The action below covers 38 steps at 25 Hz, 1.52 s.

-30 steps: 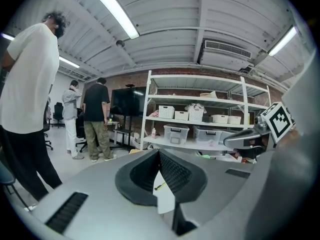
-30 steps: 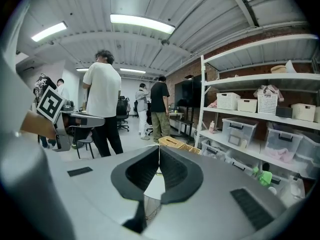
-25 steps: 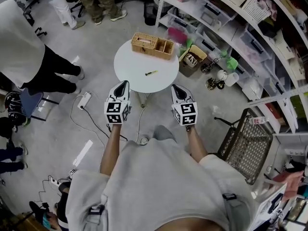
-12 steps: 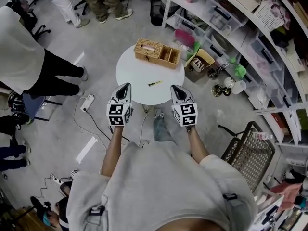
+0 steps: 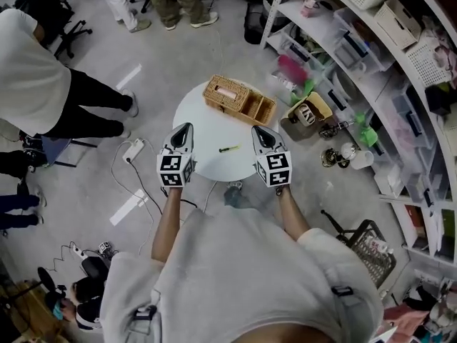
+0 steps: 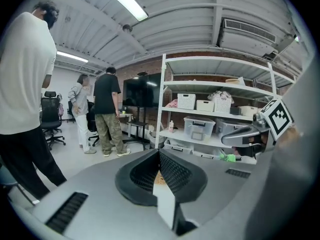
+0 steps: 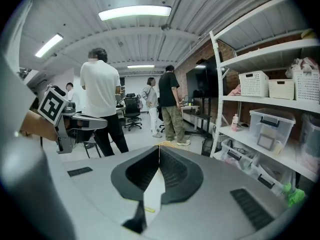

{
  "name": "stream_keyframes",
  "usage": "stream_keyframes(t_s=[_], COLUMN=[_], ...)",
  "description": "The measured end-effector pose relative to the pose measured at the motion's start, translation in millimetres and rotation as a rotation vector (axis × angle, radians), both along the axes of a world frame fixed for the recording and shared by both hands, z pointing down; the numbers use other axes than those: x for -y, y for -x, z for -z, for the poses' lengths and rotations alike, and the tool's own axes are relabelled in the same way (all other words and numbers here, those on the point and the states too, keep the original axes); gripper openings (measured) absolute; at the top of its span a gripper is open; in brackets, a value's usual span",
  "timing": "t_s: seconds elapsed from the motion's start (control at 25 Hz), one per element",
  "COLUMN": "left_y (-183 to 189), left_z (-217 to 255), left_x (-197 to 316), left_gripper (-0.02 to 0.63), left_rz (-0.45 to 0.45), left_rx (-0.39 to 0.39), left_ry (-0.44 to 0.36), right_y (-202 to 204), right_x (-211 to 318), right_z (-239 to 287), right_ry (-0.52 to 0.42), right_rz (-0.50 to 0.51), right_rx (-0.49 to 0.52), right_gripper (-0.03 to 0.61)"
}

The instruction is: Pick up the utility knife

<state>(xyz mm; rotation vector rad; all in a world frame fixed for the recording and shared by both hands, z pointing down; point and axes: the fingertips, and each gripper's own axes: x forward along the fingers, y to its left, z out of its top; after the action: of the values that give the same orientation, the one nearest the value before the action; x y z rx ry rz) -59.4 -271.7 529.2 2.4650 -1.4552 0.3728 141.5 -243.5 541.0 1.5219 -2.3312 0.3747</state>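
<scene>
A compartmented woven wicker basket [image 5: 239,100] sits at the far edge of the round white table [image 5: 207,123]. One compartment holds something pale pink, and the others are too small to read. The slim yellow-and-black utility knife [image 5: 228,148] lies just nearside of the table's middle. The left gripper [image 5: 183,128] and right gripper [image 5: 258,131] are both pinched together on nothing and cover the table's side edges

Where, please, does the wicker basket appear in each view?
Head view: wicker basket on the white table's far edge, above centre.
Left gripper view: a tan sliver in the gap between the fingers, lower centre.
Right gripper view: a strip just over the fingers, centre.
Shared landmark: white shelving, at right in all three.
</scene>
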Motion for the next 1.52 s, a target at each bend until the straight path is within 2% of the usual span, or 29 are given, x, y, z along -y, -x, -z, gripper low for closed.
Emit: stream_keyframes(t_s=[0.12,0.32,0.56,1.16,1.4,1.52], left_y=[1,5,3,-2,0,7], left_z=[-5,-23,-46,-91,-118,-128], left_x=[13,20,9,-10,-30,-37], left_gripper=[0.02,0.02,0.02,0.02,0.02,0.02], left_rz=[0.044,0.062,0.07,-0.037,-0.062,-0.063], left_rx=[0.004,0.035,0.046,0.002,-0.013,-0.011], left_ry=[0.015,0.048,0.107,0.213,0.268,0.291], right_y=[-2,4,6,16,28,38], right_x=[18,36,30,-17,-46,-57], right_z=[-11,-29,-52,-108,-137,-152], right_ry=[0.024,0.055,0.118,0.269,0.34,0.366], right_rz=[0.038,0.087,0.111,0.051,0.079,0.14], right_rx=[0.01,0.02,0.02,-0.03,-0.086,-0.153], right_gripper=[0.031,0.032,0.031,0.032,0.032,0.032])
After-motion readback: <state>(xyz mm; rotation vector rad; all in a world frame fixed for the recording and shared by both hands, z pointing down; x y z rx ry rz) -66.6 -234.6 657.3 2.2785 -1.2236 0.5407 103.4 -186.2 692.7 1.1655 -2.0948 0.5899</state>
